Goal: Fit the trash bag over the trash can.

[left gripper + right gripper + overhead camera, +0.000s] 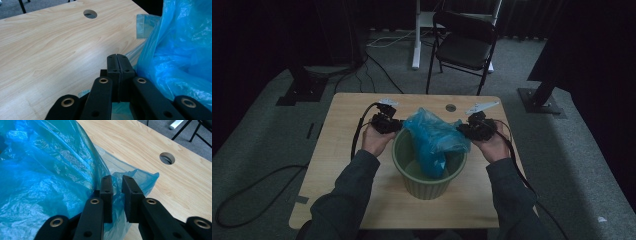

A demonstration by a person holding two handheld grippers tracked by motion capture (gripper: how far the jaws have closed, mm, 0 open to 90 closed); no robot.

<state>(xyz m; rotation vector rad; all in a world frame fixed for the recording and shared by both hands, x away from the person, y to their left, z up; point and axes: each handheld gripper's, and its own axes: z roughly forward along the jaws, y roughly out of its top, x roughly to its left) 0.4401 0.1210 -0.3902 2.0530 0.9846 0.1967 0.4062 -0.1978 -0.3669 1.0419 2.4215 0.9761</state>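
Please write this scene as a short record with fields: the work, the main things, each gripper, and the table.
work: fitting a blue plastic bag into a green bin
bag: partly inside the bin, its top bunched above the rim
left gripper: jaws together, bag film under them, at the bag's edge
right gripper: jaws slightly apart, a fold of the bag between them
table: light wood, with a round hole

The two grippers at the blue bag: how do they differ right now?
The left gripper has its jaws pressed together, while the right gripper shows a gap between its jaws with blue film in it. The left sits at the bag's left edge, the right at its right edge. Both are hand-held by the green bin.
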